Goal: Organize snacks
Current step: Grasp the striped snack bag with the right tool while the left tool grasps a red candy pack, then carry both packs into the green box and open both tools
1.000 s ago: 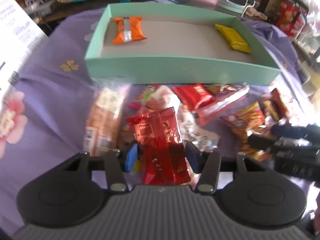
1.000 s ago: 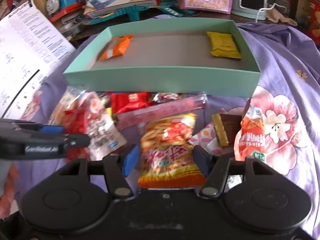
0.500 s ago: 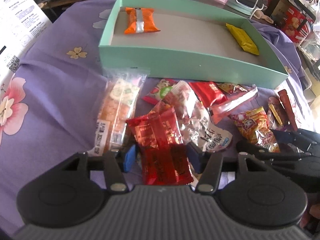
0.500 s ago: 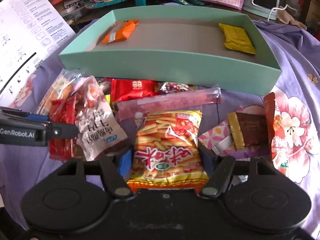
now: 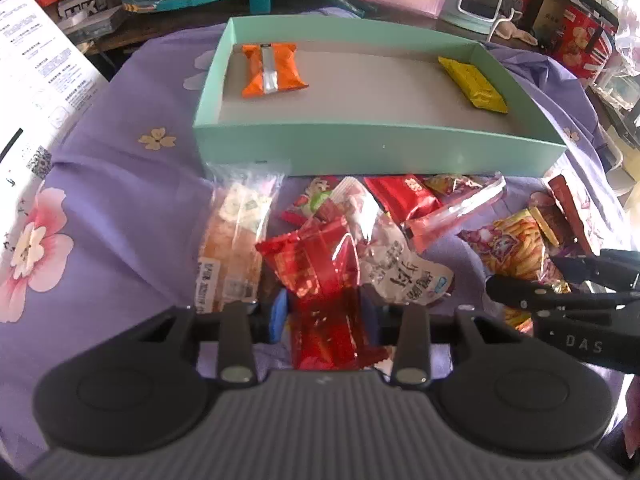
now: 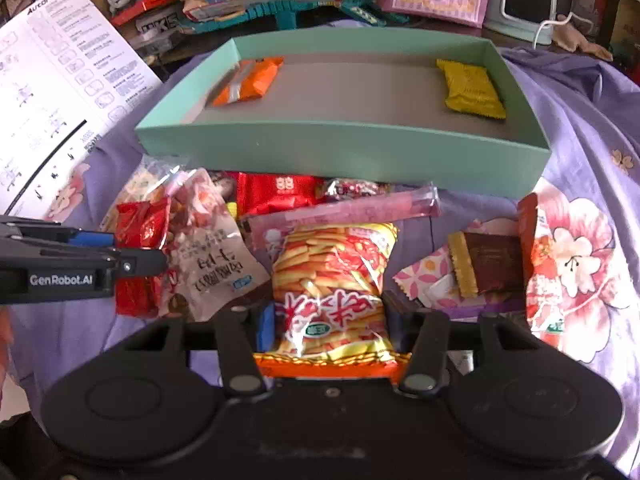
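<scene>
My left gripper [image 5: 324, 314] is shut on a shiny red snack pack [image 5: 316, 268] and holds it over the snack pile. My right gripper [image 6: 328, 324] is shut on a yellow and red crisp-stick bag [image 6: 332, 280]. A mint green box [image 5: 380, 152] lies behind the pile; it also shows in the right wrist view [image 6: 340, 148]. It holds an orange pack [image 5: 272, 68] at its left end and a yellow pack [image 5: 474, 84] at its right end. The left gripper shows at the left of the right wrist view [image 6: 132, 256].
Loose snacks lie on the purple flowered cloth [image 5: 120, 200]: a clear biscuit pack [image 5: 236, 240], a white pack [image 5: 400, 272], a red pack [image 6: 280, 192], a long pink pack [image 6: 344, 212], a brown pack [image 6: 488, 268]. A printed sheet [image 6: 60, 92] lies left. Toys and boxes crowd the back.
Both grippers have drawn back and risen slightly with their packs; the box now sits farther off in both views. Both grips are unchanged.
</scene>
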A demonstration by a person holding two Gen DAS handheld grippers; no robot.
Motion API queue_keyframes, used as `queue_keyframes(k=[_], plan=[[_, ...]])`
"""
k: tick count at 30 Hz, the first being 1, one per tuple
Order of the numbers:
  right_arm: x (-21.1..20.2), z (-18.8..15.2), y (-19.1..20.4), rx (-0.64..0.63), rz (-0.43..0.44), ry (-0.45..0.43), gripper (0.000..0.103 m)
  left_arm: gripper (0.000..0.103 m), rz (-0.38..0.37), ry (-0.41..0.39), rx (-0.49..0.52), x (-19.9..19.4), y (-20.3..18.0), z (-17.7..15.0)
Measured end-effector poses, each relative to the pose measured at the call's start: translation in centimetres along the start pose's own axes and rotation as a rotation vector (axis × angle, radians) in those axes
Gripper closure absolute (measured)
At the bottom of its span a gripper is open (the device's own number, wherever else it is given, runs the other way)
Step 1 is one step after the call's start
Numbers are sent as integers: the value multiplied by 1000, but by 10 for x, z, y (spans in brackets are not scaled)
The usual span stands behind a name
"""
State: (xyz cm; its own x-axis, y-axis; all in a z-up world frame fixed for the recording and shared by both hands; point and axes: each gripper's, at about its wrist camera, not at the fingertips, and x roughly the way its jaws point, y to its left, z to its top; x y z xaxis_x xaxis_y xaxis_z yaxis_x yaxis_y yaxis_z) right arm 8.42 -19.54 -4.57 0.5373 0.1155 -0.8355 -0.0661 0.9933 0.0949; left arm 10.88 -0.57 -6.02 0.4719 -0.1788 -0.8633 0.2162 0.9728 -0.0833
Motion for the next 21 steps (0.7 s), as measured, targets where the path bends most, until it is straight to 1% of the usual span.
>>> queue_keyframes(k=[6, 13, 17, 21], plan=[[-19, 2, -2, 15, 20, -33, 52, 66, -4, -30, -2, -18, 3, 0], [-40, 8, -2, 6, 19, -81, 52, 66, -16, -50, 4, -38, 4, 4], [-50, 18, -6, 2, 13, -111, 52, 66, -27, -78, 15, -51, 5, 19], [-57, 36, -19, 6, -9, -136, 52, 66, -22, -116, 28, -60, 10, 45]])
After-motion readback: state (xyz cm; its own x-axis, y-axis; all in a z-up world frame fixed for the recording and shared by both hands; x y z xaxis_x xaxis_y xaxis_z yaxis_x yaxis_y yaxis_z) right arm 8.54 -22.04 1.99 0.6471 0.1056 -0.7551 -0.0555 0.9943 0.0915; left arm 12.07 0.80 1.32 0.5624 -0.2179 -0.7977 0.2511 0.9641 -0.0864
